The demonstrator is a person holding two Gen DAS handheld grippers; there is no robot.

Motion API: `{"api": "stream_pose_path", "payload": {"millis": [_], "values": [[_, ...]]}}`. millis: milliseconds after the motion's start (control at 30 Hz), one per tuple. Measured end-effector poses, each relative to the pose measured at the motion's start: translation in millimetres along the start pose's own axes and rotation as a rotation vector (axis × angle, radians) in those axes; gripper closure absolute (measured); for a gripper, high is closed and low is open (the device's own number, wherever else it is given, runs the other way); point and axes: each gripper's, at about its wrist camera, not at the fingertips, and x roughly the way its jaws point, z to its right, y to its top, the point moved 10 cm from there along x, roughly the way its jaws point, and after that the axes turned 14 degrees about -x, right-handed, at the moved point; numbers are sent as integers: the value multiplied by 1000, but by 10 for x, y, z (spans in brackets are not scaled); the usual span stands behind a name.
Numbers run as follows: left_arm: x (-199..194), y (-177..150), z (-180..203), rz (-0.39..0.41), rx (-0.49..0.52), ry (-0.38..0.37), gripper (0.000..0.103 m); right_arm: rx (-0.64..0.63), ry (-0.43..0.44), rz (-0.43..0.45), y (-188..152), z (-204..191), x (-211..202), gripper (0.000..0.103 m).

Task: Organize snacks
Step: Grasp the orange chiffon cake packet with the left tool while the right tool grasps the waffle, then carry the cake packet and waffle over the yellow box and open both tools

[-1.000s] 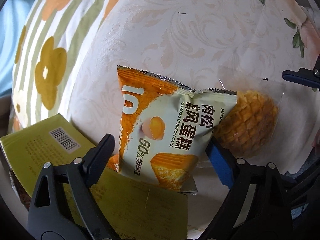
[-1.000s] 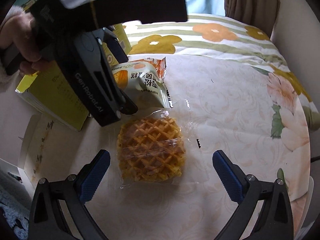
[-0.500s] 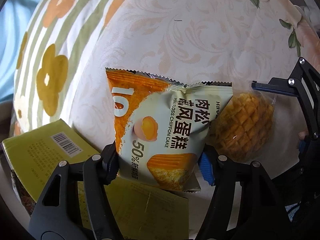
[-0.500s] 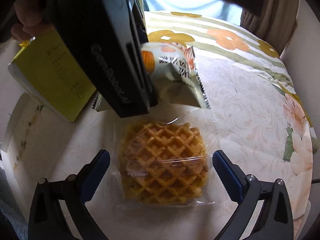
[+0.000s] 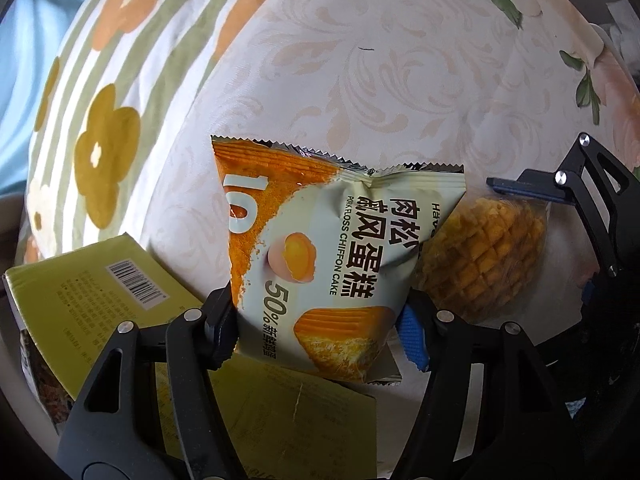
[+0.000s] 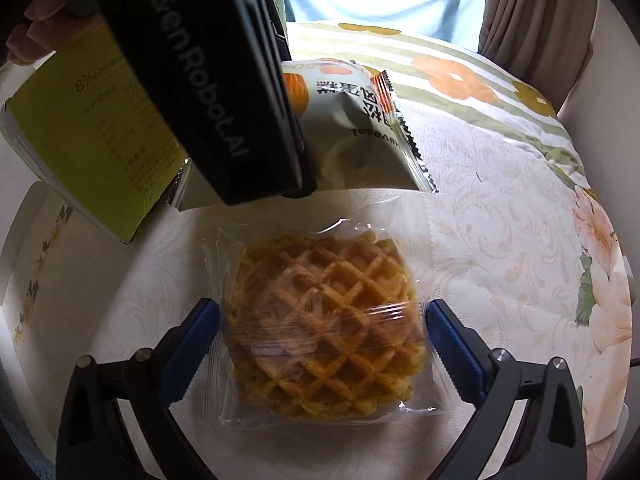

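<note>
A pork floss chiffon cake packet [image 5: 340,248], orange and pale green, lies on the cream patterned tablecloth [image 5: 400,80]. My left gripper [image 5: 316,326] points straight down and is shut on the packet's lower sides. Right of it lies a round waffle [image 6: 320,280] in clear wrap, also seen as the waffle [image 5: 484,264] in the left wrist view. My right gripper [image 6: 320,320] straddles the waffle; its jaws are closing, with the blue pads [image 6: 444,324] at the wrap's edges. The packet [image 6: 360,128] shows behind, partly hidden by the left gripper's black body [image 6: 208,80].
A yellow-green box [image 5: 100,300] lies under the packet's near corner, the same box [image 6: 92,120] at upper left. A striped flower cushion [image 5: 100,120] borders the cloth. A person's fingers [image 6: 36,28] hold the left gripper. A white floral card [image 6: 32,280] lies at the left edge.
My left gripper closed onto the chiffon cake packet. My right gripper came forward and down over the waffle, and its fingers narrowed around it.
</note>
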Motion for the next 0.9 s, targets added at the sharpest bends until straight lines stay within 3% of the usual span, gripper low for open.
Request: {"api": "stream_pose_path", "payload": {"millis": [100, 433, 667, 900], "values": [[-14, -9, -10, 0, -12, 2, 41, 9, 27, -1, -8, -46, -65, 26], [-352, 63, 7, 60, -78, -11, 41, 61, 10, -15, -125, 138, -399, 29], [-956, 181, -58, 172, -176, -5, 41, 34, -52, 40, -14, 392, -989, 29], [-1675, 172, -279, 302, -333, 3, 41, -67, -90, 132, 356, 636, -1581, 29]]}}
